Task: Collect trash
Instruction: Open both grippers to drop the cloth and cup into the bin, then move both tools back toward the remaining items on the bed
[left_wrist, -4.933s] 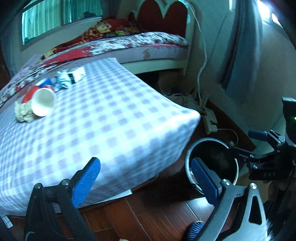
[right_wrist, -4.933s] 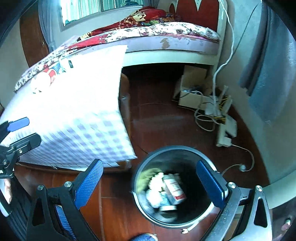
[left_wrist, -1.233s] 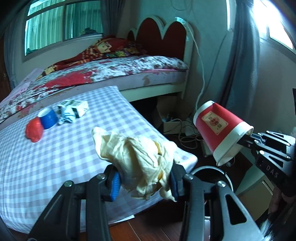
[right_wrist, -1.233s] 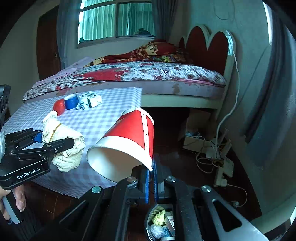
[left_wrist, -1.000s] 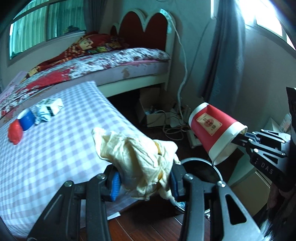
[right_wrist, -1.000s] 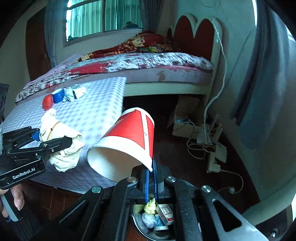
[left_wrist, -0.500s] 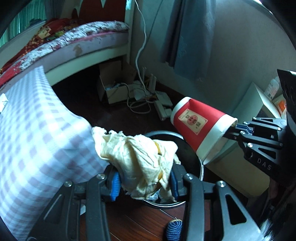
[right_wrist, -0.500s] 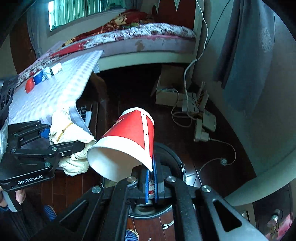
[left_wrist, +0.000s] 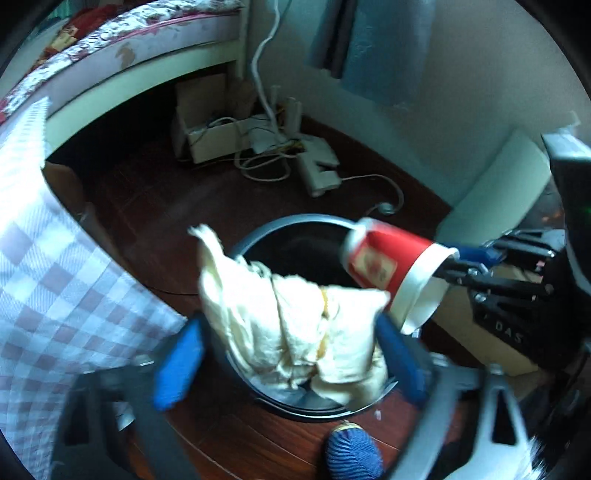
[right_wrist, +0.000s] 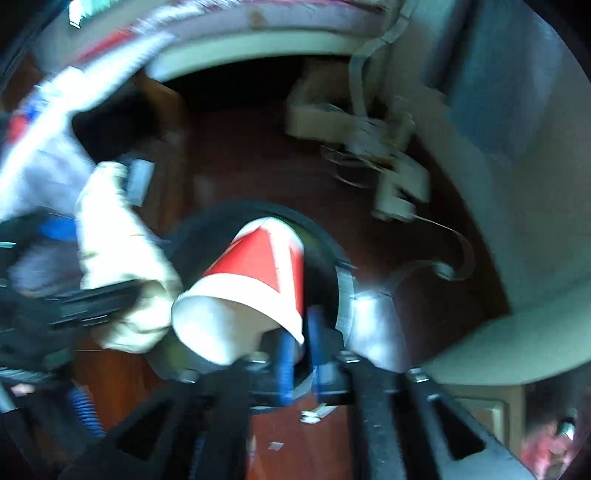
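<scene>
A dark wood floor (left_wrist: 155, 206) runs under a bed (left_wrist: 122, 48), with a checked cloth (left_wrist: 51, 280) hanging at the left and a box (left_wrist: 207, 125) tangled with cables (left_wrist: 266, 162) by the wall. A round black bin (left_wrist: 295, 229) stands on the floor straight ahead of both pairs of fingers.

The left gripper (left_wrist: 288, 350) has its blue fingers (left_wrist: 177, 365) spread wide. Between them sits a crumpled cream rag (left_wrist: 291, 325); it touches the right finger, while a gap shows beside the left one, so whether it is gripped cannot be told. The rag is over the near rim of the bin.

The right gripper (right_wrist: 299, 347) has its fingers (right_wrist: 286, 354) nearly together, pinching the rim of a red paper cup (right_wrist: 255, 280). The cup lies tilted, its open mouth toward the gripper and its base pointing out over the bin's opening. In the left wrist view the cup (left_wrist: 391, 269) is just to the right of the rag, close to it; contact cannot be told.

The right wrist view is blurred. A blue slipper toe (left_wrist: 351, 454) shows below the bin.
</scene>
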